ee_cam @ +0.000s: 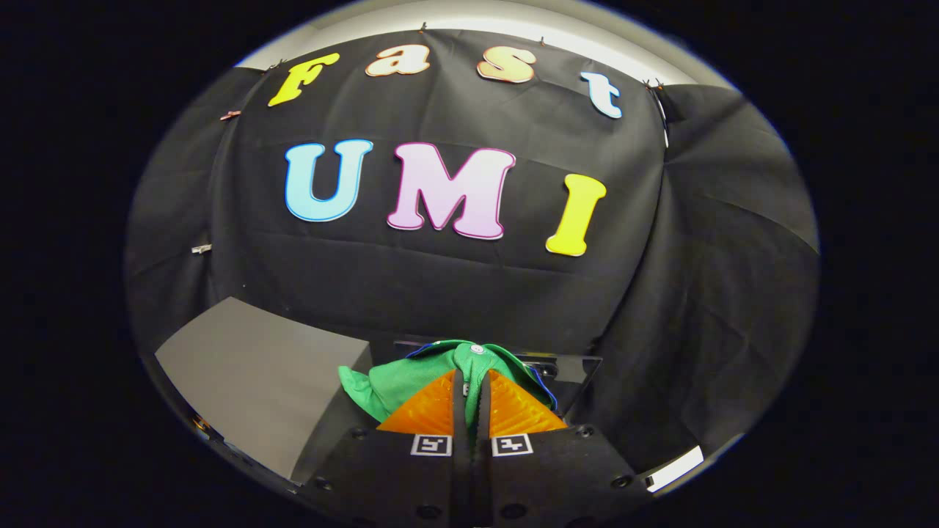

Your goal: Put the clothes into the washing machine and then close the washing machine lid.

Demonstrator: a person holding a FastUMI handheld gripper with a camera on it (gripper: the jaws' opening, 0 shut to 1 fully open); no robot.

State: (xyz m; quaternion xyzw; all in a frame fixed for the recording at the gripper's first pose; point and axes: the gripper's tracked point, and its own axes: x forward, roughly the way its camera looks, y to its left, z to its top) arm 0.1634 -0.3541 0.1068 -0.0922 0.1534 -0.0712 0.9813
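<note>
The gripper (470, 381) holds its 2 fingers (429, 407) drawn almost together, with a narrow dark slit between them. A fold of the green garment (411, 374) rises out of that slit at the fingertips, so both fingers press on the cloth and the garment is clamped.

The green garment bunches over and ahead of the fingertips. It spreads mostly to the left of them, where a loose lobe hangs free. A blue trim edge (544, 385) shows along its right side, and a small pale round button or tag (477, 349) sits at its top.

Just behind the garment lies a dark glossy panel (576, 370). Whether this is the washing machine lid cannot be told.

To the left of the fingers stands a grey box-shaped body (257, 367) with a flat top face. The garment's left lobe lies just beside its near corner.

The black cloth wall (469, 286) of the booth closes the scene beyond.
</note>
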